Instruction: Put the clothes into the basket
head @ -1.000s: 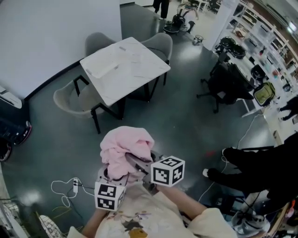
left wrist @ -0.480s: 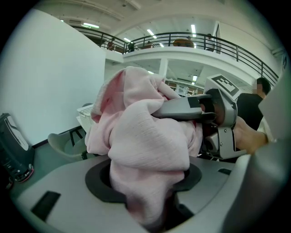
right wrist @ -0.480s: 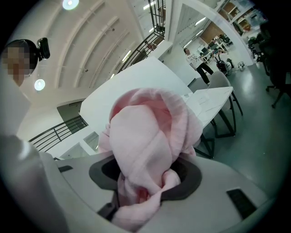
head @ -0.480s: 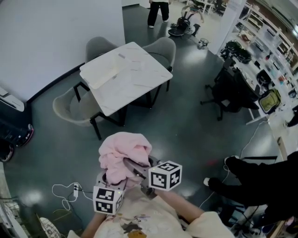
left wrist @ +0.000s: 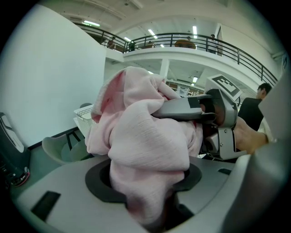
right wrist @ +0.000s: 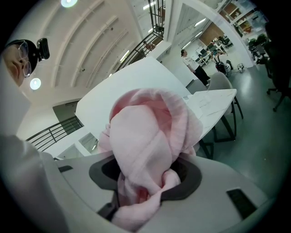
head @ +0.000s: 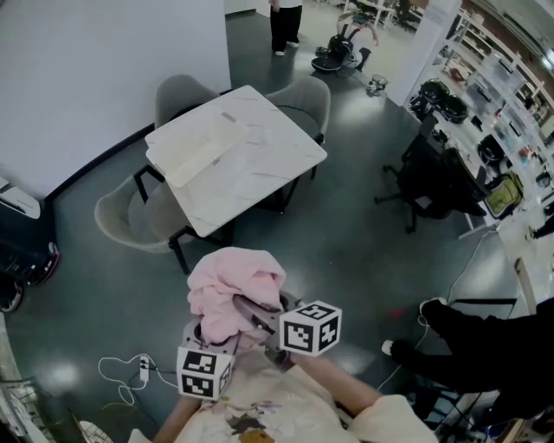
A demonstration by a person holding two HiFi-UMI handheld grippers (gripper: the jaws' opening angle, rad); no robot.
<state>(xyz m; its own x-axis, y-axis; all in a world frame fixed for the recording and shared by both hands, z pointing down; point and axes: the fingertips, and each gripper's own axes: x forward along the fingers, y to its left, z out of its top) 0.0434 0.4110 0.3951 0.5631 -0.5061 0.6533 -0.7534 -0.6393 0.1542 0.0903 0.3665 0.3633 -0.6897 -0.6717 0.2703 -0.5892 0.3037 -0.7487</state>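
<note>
A bundled pink garment (head: pixel 234 285) hangs in the air in front of me, above the dark floor. Both grippers hold it from below. My left gripper (head: pixel 213 334) is shut on the garment (left wrist: pixel 141 136), whose folds hide the jaws. My right gripper (head: pixel 253 313) is shut on the same garment (right wrist: pixel 145 136), and one of its fingers (left wrist: pixel 182 109) lies across the cloth in the left gripper view. A white basket (head: pixel 197 149) stands on the white table (head: pixel 260 164) ahead; its mesh wall (left wrist: pixel 85 111) peeks out behind the cloth.
Grey chairs (head: pixel 130 208) surround the table. A cable with a power strip (head: pixel 138 368) lies on the floor at the left. A person in black (head: pixel 485 346) is at the right, near a black office chair (head: pixel 441 173). Another person (head: pixel 286 22) stands far off.
The pink garment stays gripped by both grippers. In the head view the table has slid a little nearer and lower, and the distant person has come further into view.
</note>
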